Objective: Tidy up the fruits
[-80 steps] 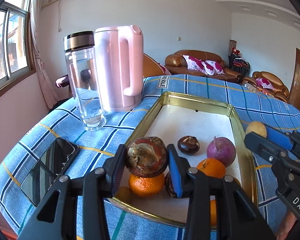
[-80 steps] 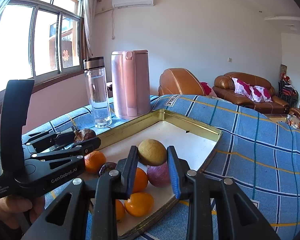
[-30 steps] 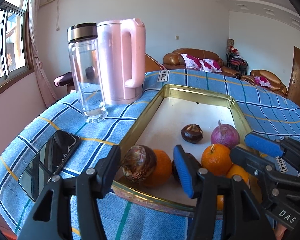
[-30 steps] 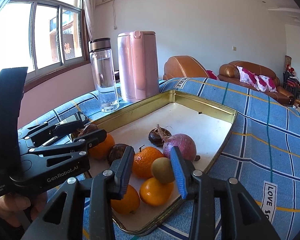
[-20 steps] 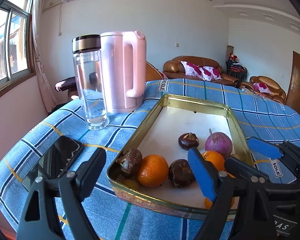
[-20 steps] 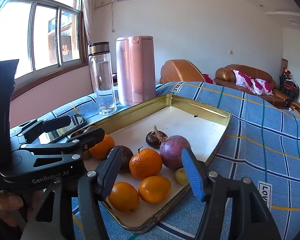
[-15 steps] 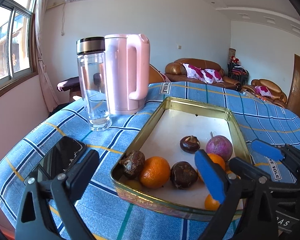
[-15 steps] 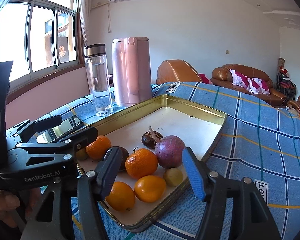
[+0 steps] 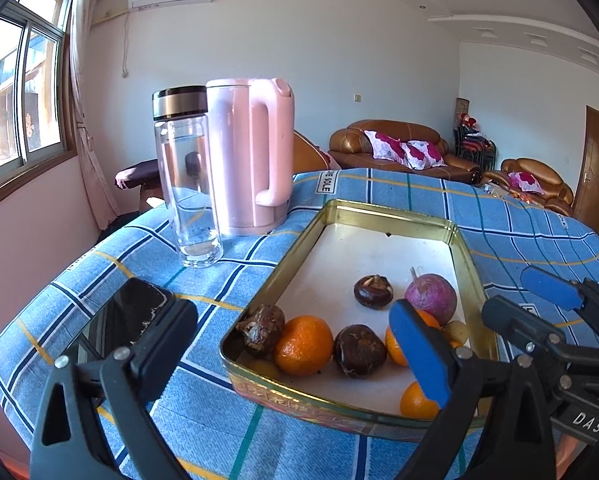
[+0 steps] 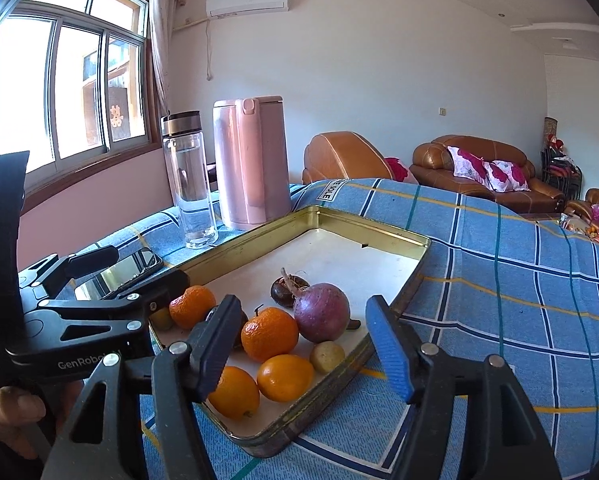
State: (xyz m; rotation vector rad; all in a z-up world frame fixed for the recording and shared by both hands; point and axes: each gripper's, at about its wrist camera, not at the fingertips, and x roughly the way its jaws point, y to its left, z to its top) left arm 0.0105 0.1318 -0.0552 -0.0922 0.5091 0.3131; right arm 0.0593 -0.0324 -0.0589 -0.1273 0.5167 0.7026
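Observation:
A gold metal tray (image 9: 391, 212) (image 10: 415, 240) holds the fruits at its near end. In it lie a wrinkled brown fruit (image 9: 261, 330), several oranges (image 9: 303, 344) (image 10: 269, 334), two dark round fruits (image 9: 373, 291), a purple round fruit (image 9: 430, 298) (image 10: 321, 312) and a small yellow-brown fruit (image 10: 326, 356). My left gripper (image 9: 295, 336) is open and empty, drawn back before the tray's near edge. My right gripper (image 10: 303, 344) is open and empty, above the tray's near right corner. The right gripper also shows in the left wrist view (image 9: 539, 304).
A pink kettle (image 9: 251, 156) and a clear bottle with a dark lid (image 9: 187, 184) stand left of the tray. A black phone (image 9: 127, 316) lies on the blue checked cloth (image 10: 499, 280). Sofas stand behind the table.
Both grippers let go of their fruits in the tray, opened wide and drew back. The brown fruit now lies at the tray's near left, the yellow-brown fruit near the purple one.

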